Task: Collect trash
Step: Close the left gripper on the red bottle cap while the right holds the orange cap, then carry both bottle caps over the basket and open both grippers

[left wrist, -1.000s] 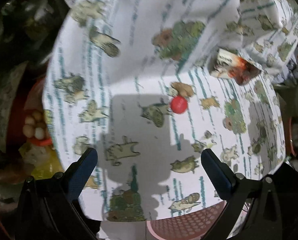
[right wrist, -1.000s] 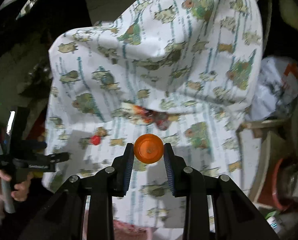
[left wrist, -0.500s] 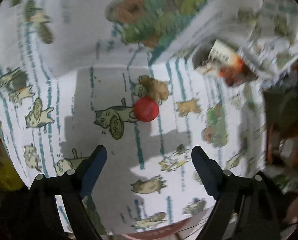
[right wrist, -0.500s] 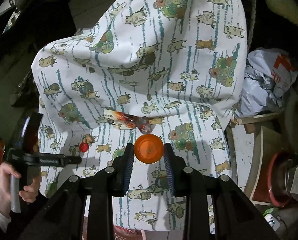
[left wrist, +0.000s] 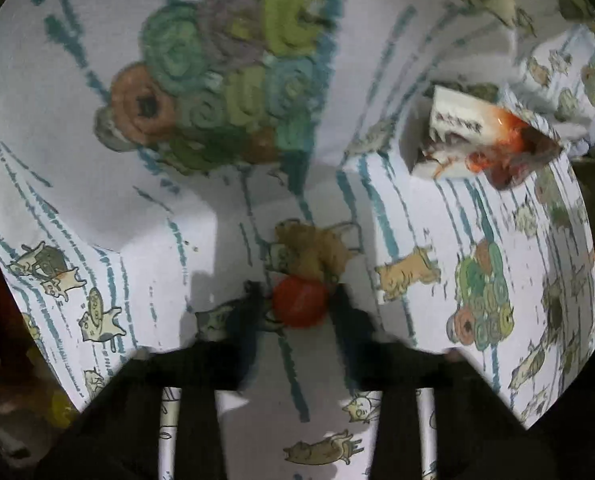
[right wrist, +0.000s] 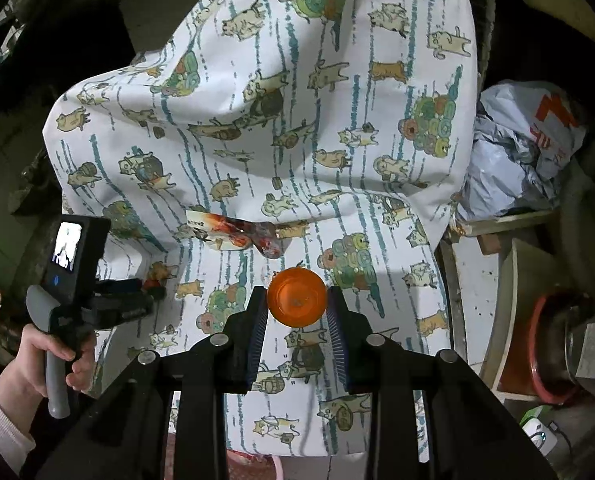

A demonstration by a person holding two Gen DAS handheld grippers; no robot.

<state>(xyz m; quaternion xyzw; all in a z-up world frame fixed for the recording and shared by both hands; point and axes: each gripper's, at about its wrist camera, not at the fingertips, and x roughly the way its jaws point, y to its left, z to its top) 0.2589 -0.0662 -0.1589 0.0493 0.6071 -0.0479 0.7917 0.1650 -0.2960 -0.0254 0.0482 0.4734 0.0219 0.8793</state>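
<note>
**Trash on the cat-print cloth: two caps and a wrapper**

Trash is what we have before us in three pieces. We see a small red bottle cap (left wrist: 300,301), round and glossy, lying on a white cloth (left wrist: 185,216) printed with cats, yarn balls and teal stripes. A crumpled wrapper (left wrist: 485,140), white with red and orange print, lies on the same cloth further up, well apart from the red cap. An orange cap (right wrist: 296,297), round and translucent, is off the cloth altogether.

Our left tool (left wrist: 297,304) points steeply down at the red cap. Its jaws have just been closing, and the cap sits between the two dark, blurred fingers; whether the pads already press on it we cannot tell. In the right wrist view we see this same tool (right wrist: 153,292) low over the cloth, gripped by a hand (right wrist: 49,360) in a pale sleeve.

Our right tool (right wrist: 296,312) pinches the orange cap between its ribbed pads, holding it above the cloth.

The cloth drapes in folds over something bulky. To its right we see a crumpled grey plastic bag (right wrist: 525,152) with red lettering, and dim clutter surrounds everything.
</note>
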